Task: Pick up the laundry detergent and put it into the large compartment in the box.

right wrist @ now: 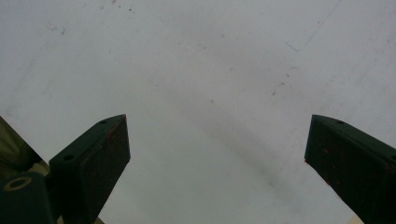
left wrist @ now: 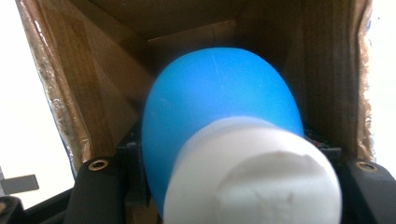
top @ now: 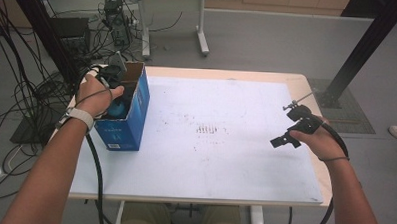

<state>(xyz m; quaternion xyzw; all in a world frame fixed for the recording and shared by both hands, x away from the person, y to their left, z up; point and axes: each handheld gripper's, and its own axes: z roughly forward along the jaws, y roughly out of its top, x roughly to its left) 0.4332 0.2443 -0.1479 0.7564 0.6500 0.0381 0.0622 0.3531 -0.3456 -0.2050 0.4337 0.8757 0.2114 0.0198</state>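
A blue cardboard box [top: 128, 124] stands open-topped at the table's left edge. My left gripper [top: 115, 84] reaches down into it. Between its jaws [left wrist: 229, 191] sits a rounded blue bottle [left wrist: 219, 102] with a white cap [left wrist: 252, 172]; the cap points at the camera and the brown inner walls of the box [left wrist: 112, 70] surround it. The jaws press against the bottle's sides. A bit of the blue bottle [top: 118, 109] shows under the hand. My right gripper [top: 287, 136] hovers open over the table's right side, with nothing between its jaws [right wrist: 215, 140].
A white sheet [top: 211, 132] covers the table [top: 307, 83]. Cables [top: 17, 90] and equipment lie on the floor at the left. A black post [top: 364, 47] rises at the back right, and another table's legs [top: 203, 37] stand beyond.
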